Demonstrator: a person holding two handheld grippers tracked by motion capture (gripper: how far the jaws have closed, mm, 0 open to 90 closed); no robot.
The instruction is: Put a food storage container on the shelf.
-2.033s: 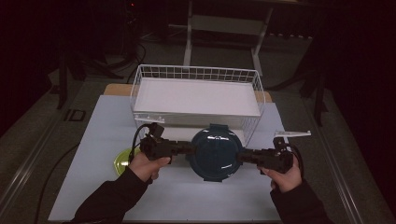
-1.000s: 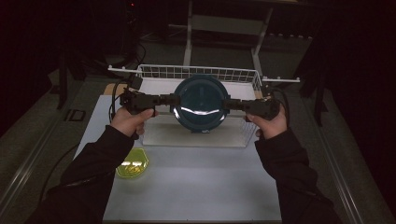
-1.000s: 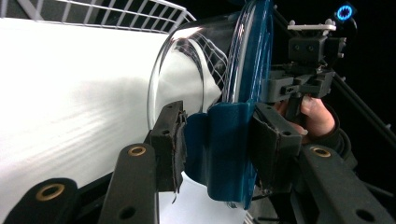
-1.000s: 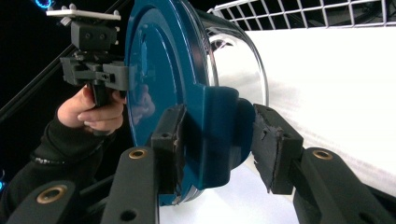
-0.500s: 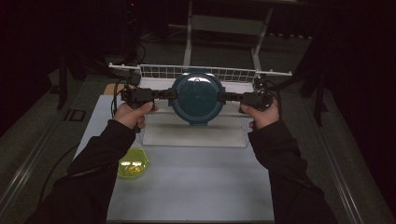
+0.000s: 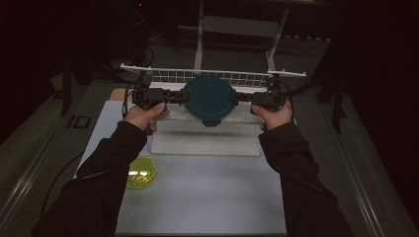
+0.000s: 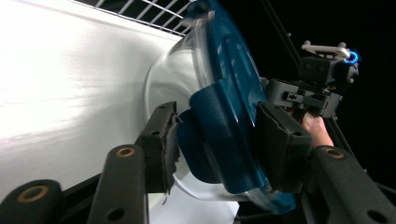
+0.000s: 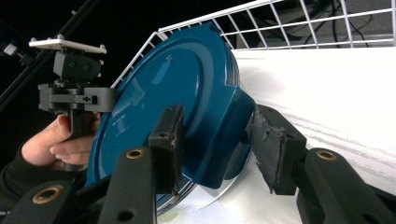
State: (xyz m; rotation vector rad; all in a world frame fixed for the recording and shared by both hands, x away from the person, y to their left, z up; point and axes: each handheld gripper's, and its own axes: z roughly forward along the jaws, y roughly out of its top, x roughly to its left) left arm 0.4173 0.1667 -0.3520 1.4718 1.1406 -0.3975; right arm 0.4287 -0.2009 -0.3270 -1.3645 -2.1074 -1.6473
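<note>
- Yellow-green piece [image 6: 141, 173] lies apart on the tabletop [image 6: 207, 197], not in play.
- Left claw [image 7: 217, 142] straddles the side latch of the round container [image 6: 208, 98]. Its jaws have just been opening and look released, latch between them.
- We judge the two-sided hold keeps the container level over the wire basket [image 6: 168, 75] for setting down.
- Right claw [image 8: 217, 140] brackets the opposite latch; we cannot tell whether it presses.
- The teal lid [image 8: 187, 84] bears an embossed mark, unreadable.
</note>
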